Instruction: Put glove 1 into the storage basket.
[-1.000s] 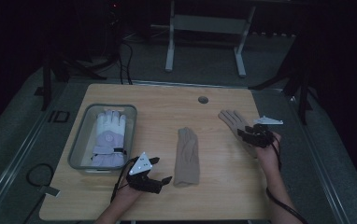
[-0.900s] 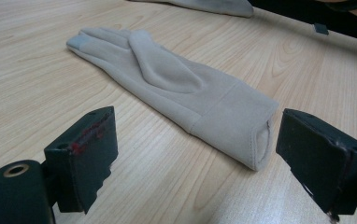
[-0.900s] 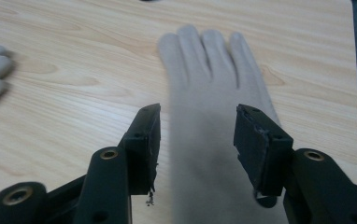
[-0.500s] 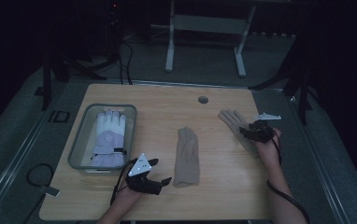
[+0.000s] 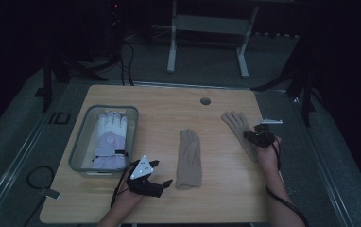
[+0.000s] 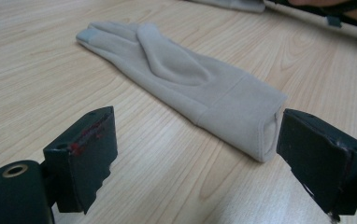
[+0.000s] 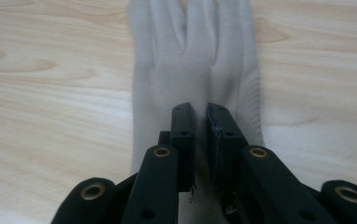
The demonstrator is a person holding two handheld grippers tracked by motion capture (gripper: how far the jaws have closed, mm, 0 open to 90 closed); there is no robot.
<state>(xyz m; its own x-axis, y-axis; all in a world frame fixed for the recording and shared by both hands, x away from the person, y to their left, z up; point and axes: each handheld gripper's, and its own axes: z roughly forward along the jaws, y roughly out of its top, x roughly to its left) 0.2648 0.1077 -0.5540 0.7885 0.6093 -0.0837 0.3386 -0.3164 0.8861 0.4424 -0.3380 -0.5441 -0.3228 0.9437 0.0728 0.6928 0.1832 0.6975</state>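
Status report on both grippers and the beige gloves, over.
Right gripper jaws just closed, pinching the right-hand beige glove. Left gripper open, jaws straddling the cuff of the middle beige glove, not gripping. Nothing blocking either glove.

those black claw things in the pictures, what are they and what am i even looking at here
They are hand-held grippers: a person at a wooden table holds one two-jaw tool in each hand. The wide picture comes from a camera above the table. The two close-ups come from small cameras riding on each tool, looking along its black jaws.

On the table lie two beige gloves and a clear bin with a white and lilac glove inside.

The left gripper is open, its jaws wide on either side of the cuff of the middle beige glove, not pressing it.

The right gripper has just been closing; its jaws stand nearly together, pinching the fabric of the right beige glove near the palm. That glove lies flat on the table, not lifted.
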